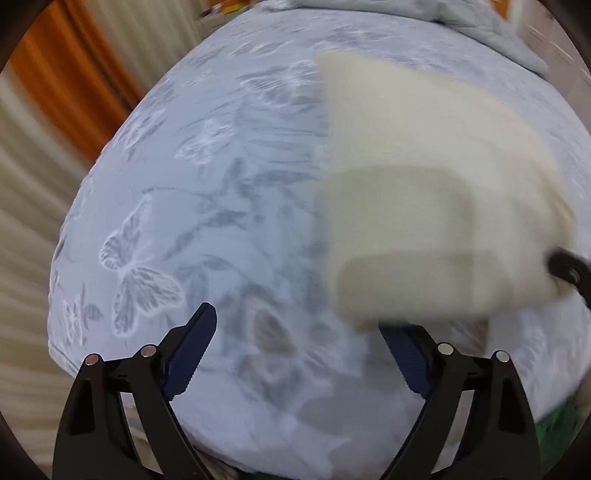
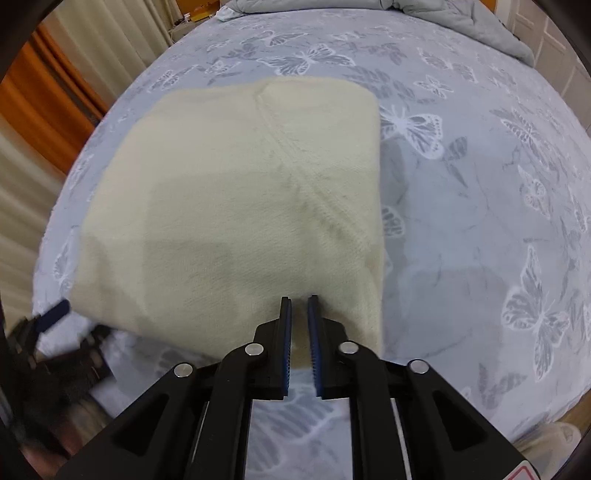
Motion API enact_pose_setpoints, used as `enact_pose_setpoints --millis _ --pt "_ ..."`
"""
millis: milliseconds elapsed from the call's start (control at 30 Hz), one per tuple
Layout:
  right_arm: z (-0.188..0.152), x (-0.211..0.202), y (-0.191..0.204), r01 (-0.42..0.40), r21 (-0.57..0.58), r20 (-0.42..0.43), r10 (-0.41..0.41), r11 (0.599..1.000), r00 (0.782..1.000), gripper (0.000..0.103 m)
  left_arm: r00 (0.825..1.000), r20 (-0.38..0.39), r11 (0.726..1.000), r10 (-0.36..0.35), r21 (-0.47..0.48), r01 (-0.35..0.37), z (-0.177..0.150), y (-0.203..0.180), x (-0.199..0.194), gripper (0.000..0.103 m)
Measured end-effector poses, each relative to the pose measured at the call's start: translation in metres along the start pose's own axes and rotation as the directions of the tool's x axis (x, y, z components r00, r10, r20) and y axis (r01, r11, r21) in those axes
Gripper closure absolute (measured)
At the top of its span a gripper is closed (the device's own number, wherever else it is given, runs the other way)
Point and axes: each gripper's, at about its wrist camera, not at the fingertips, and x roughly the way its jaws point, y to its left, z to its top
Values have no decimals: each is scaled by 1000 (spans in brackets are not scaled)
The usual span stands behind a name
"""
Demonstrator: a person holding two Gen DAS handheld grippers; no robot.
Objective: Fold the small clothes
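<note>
Right gripper (image 2: pixel 299 306): jaws nearly together, pinched on the near edge of the cream knitted garment (image 2: pixel 236 206), lower centre of the right wrist view. A thin sliver of fabric sits between the blue pads. Left gripper (image 1: pixel 299 332): jaws wide apart, nothing clamped. In the left wrist view one blue finger (image 1: pixel 199 332) is clear at lower left; the other is partly hidden under the garment's near corner at lower centre-right. I can't tell if it touches the cloth.

The garment lies on the pale blue butterfly-print bedsheet (image 2: pixel 461 221), already doubled into a rough rectangle with a diagonal seam across the top layer. It fills centre-left of the right wrist view and the right half of the left wrist view, where it's blurred.

Step looks like the next fold or a squaring-up. To do it well:
- bring the left jaws onto the other near corner and close before lifting
- keep both corners level so the edge stays straight
- carry the edge over to meet the far edge, set it down flat
- let go only once the layers line up

Count: one garment, two grippers, one grey duvet (image 2: pixel 424 14) bunched along the top of the frame.
</note>
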Motion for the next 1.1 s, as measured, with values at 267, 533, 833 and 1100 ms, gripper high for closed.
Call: enact_pose_setpoints --millis 267,533,833,1100 --pt "-3 -3 9 81 -74 16 -80 994 997 100 1000 4 1000 24 6 -24 -5 0 -3 15" --pt "-69 -65 -18 107 18 121 -109 994 987 48 994 107 999 -16 41 12 -30 -17 -67 9" --pt "-133 -83 -37 187 119 199 -208 975 958 25 980 181 997 -80 6 80 -74 -44 -85 8" --pt "-148 -74 -28 213 76 190 -223 974 956 25 977 213 995 -20 98 -1 -106 -66 -80 8"
